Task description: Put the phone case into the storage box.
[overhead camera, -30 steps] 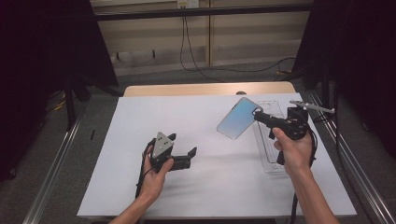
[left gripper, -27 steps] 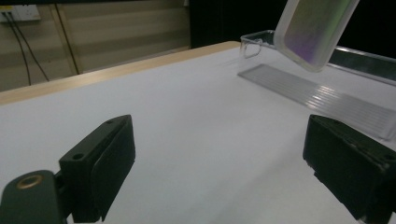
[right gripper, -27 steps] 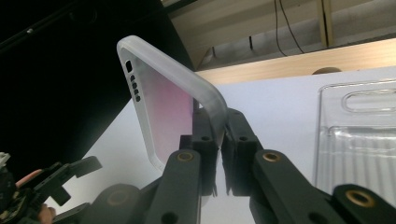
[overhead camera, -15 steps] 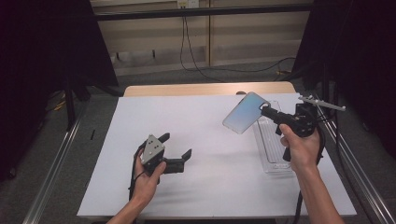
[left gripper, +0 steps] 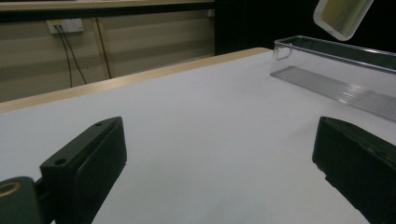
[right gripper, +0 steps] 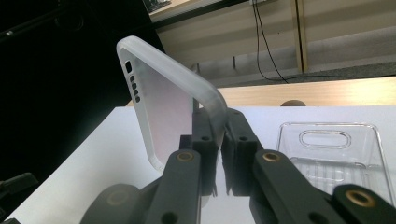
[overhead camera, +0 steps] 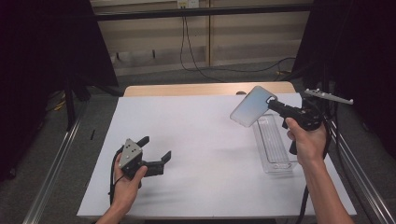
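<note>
A frosted, translucent phone case [overhead camera: 250,112] is held in the air over the right part of the white table sheet [overhead camera: 201,135]. My right gripper [overhead camera: 270,101] is shut on one edge of it; the right gripper view shows the pads pinching the case [right gripper: 163,107] at the right gripper [right gripper: 219,135]. My left gripper [overhead camera: 157,146] is low over the sheet at the near left. Its jaws have just been opening and now stand wide apart with nothing between them, as the left gripper [left gripper: 219,154] view confirms. The case [left gripper: 343,14] appears at that view's top right.
A clear plastic bin [overhead camera: 275,149] with a handle slot stands on the sheet at the right, below the held case; its wall [left gripper: 336,70] shows in the left gripper view too. A wooden table edge [overhead camera: 205,89] runs along the back. Metal rails flank the table.
The left hand has slid to the left along the near side of the sheet, with its jaws a little wider. The right hand has shifted slightly right with the case.
</note>
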### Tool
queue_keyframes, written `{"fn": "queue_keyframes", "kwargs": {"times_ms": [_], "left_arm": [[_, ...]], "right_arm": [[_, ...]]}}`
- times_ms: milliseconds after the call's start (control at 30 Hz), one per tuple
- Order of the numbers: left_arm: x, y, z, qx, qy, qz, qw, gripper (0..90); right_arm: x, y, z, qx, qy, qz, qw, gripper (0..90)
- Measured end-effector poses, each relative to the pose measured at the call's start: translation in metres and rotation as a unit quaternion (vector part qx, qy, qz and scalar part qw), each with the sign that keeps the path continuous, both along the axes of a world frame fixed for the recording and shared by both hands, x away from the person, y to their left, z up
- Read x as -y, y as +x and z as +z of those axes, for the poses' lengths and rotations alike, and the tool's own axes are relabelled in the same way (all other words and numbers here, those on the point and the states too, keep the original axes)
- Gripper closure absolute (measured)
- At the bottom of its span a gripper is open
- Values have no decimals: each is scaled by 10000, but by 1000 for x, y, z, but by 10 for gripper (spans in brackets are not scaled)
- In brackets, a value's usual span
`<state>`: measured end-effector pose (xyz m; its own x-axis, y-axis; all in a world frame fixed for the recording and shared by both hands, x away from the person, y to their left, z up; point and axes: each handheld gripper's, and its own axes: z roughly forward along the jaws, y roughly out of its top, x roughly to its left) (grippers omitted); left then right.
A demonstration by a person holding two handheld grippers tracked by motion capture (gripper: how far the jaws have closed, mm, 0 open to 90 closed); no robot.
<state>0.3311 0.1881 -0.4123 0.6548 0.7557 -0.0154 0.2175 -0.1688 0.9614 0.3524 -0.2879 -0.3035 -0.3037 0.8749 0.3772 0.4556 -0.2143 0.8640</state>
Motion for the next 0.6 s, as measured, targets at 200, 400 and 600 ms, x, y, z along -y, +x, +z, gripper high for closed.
{"fn": "queue_keyframes", "kwargs": {"times_ms": [200, 400, 600], "left_arm": [[-20, -5, -6, -40, -17, 182, 9998, 25], [-39, -6, -14, -180, 16, 355, 9992, 28], [-45, -9, -12, -85, -279, 476, 9984, 24]], "right_arm": [[6, 6, 3, 11, -99, -101, 9999, 844], [11, 10, 5, 2, -263, -175, 9995, 844], [15, 16, 5, -66, -333, -274, 9990, 844]]}}
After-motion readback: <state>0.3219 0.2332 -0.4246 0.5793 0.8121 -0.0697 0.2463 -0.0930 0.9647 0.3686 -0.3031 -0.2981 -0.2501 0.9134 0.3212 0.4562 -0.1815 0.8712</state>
